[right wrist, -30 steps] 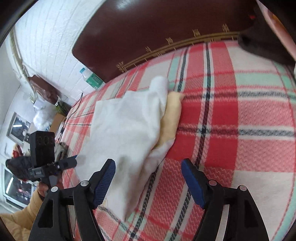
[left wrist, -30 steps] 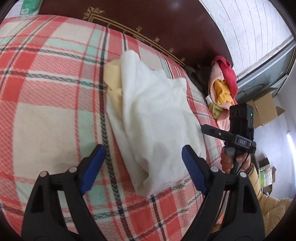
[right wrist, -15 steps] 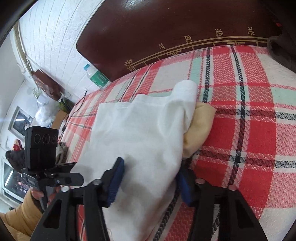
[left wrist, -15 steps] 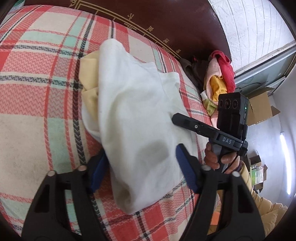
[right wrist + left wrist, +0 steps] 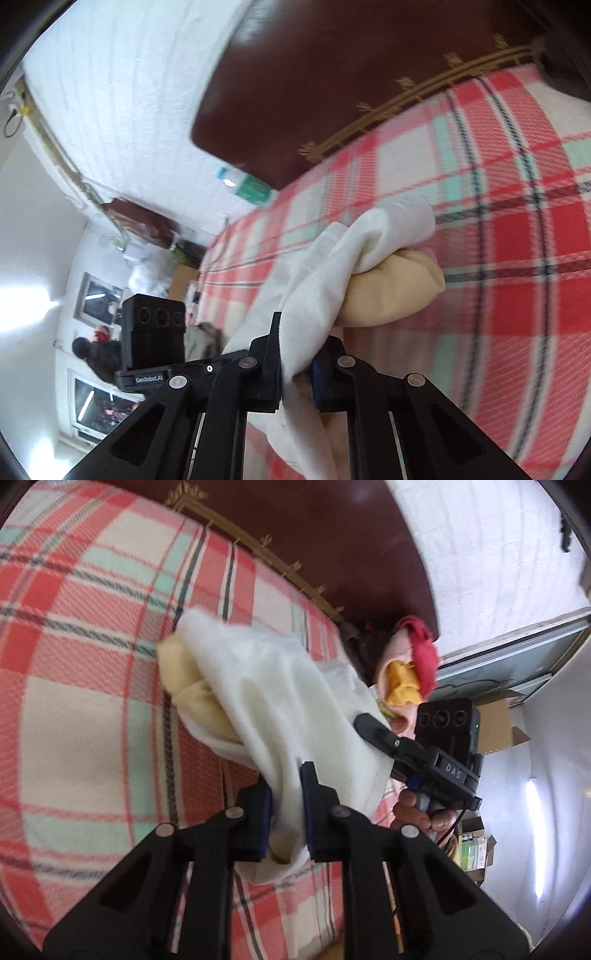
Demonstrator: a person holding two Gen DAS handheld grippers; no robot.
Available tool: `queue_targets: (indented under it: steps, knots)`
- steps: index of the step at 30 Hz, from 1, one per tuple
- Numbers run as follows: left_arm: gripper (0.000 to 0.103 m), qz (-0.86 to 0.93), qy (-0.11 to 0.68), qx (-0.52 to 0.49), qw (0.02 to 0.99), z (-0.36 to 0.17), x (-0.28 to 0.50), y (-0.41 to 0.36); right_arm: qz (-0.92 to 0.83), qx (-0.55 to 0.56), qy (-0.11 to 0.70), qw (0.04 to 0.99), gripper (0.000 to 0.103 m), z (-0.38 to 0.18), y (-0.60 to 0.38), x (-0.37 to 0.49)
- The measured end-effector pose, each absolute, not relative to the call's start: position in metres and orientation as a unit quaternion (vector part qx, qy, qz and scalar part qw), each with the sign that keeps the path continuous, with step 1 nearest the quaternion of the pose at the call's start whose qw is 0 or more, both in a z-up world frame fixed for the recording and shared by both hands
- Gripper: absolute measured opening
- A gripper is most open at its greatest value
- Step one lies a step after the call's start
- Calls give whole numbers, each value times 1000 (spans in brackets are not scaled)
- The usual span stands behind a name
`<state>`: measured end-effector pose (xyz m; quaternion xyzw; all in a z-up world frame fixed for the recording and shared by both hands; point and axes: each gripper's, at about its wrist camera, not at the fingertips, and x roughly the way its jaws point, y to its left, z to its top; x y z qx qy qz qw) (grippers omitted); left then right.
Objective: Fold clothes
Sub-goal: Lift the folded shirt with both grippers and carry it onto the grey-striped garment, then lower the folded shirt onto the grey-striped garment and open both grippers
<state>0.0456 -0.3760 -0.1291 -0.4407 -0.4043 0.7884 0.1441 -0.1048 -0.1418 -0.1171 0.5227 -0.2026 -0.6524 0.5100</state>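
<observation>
A white garment [image 5: 273, 698] with a pale yellow lining [image 5: 192, 701] lies on the plaid bedspread [image 5: 74, 664]. My left gripper [image 5: 286, 805] is shut on the garment's near edge, cloth bunched between its blue pads. My right gripper [image 5: 295, 365] is shut on the other near edge of the same white garment [image 5: 332, 266], whose yellow part [image 5: 391, 291] bulges to the right. The garment is lifted and creased between the two grippers. The right gripper also shows in the left wrist view [image 5: 373, 731], and the left gripper's camera body shows in the right wrist view [image 5: 153, 332].
A dark wooden headboard [image 5: 314, 535] runs along the far side of the bed. A pile of red, pink and orange clothes [image 5: 410, 664] sits at the bed's far right corner. Cardboard boxes [image 5: 502, 720] stand beyond the bed. A green bottle [image 5: 251, 188] stands by the headboard.
Both grippers closed from open onto the near edges of the white garment and pulled it up, so it is now bunched and raised off the bedspread.
</observation>
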Motion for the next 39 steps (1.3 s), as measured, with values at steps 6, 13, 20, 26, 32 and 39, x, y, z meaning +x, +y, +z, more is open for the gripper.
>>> queue_targets:
  steps: [6,13,20,26,32,39]
  knots:
    - [17,828,-388,-392,103,-69,123,-445,-611,499,-211,577,11,-70,-218,-43]
    - [17,860,-368,-352,-32,-21,235,-560,-528,507,-233,640,11,-53,-371,37]
    - [17,858,-366,-323,-162,-12,334,-658,-472,561,-230,640,11,-84,-484,123]
    - [17,816,-377,-353,-258,-89,399,-698,-513,605,-99,601,18,-148,-514,175]
    - [17,851,-329,-325,-249,-101,425,-664,-581,548,-9,601,36,-146,-494,179]
    - [61,896,-241,-322,-189,-88,409,-602,-644,389,113,649,37,-89,-464,220]
